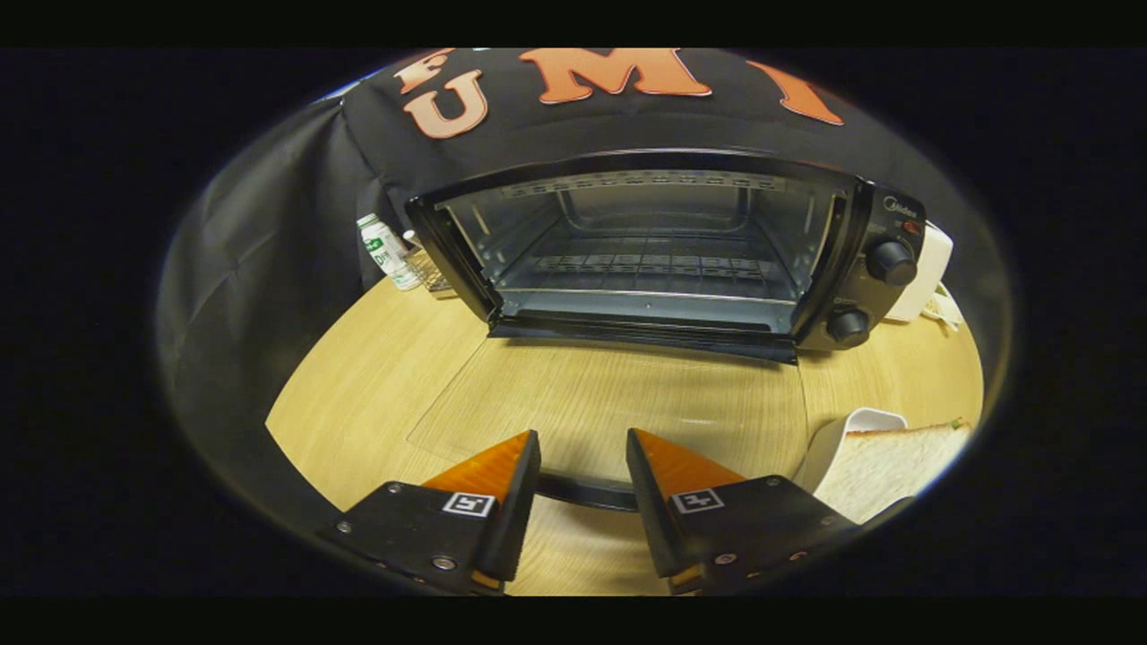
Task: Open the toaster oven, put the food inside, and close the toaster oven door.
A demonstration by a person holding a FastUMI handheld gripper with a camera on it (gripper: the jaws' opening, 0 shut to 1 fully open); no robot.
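The black toaster oven [860, 296] stands on the wooden table beyond the fingers, with its cavity and wire shelf [645, 264] showing bare. Its glass door [618, 399] is swung down flat towards me, and the table shows through it. The door's dark handle [582, 491] runs across the gap between my fingers. My gripper [582, 437] is open, its fingers standing apart on either side of the handle's middle. A slice of white bread or a sandwich [896, 461] lies on a white plate [838, 437] just right of the right finger.
Two knobs [892, 262] sit on the oven's right panel. A small white bottle with a green label [387, 251] and a wire rack [432, 271] stand left of the oven. A white appliance [927, 269] sits behind its right side. Black cloth walls the booth.
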